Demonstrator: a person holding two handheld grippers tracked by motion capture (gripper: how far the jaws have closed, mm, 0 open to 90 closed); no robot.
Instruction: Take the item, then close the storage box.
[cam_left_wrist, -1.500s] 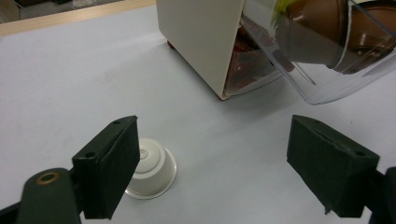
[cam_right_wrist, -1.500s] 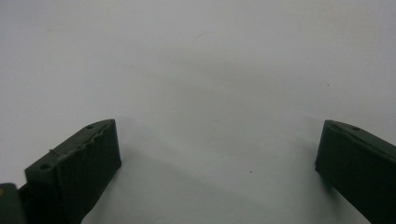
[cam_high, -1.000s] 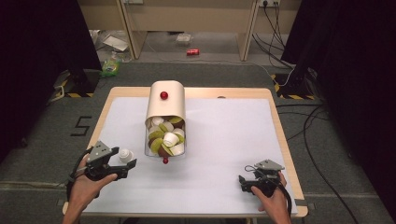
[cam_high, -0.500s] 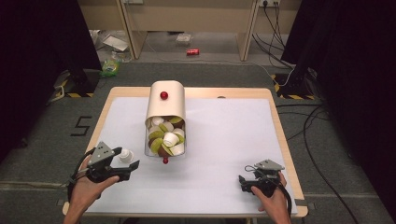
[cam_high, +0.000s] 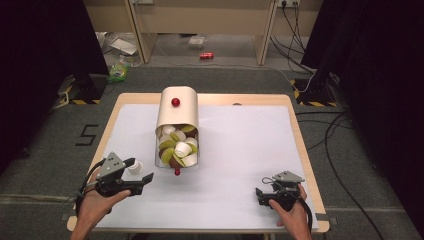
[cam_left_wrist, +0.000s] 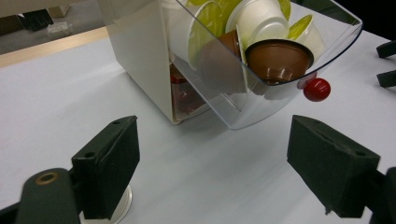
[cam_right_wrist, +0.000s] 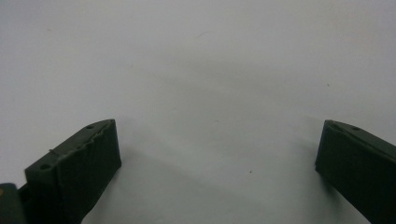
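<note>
Holding left tongs (cam_high: 139, 170) low over the surface (cam_high: 240, 150), jaws spread, white capsule (cam_high: 134, 166) sitting just beside one jaw. Resting right tongs (cam_high: 260, 195) spread, empty, near the front edge, well apart from the capsule dispenser (cam_high: 177, 107).

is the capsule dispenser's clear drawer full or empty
Full: the clear drawer of the capsule dispenser is heaped with white, green and brown coffee capsules.

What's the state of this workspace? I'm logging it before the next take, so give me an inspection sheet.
Surface: white table, bare apart from the items below.
Job's things: cream dispenser with clear tray holding white, green and brown capsules; one white capsule loose beside the left gripper.
Clutter: nothing seen on the table.
Grippers: left gripper open, nothing between its jaws; right gripper open over bare table.
Cables: black leads on the floor at right.
Surroundings: red can and litter on the floor behind.
</note>
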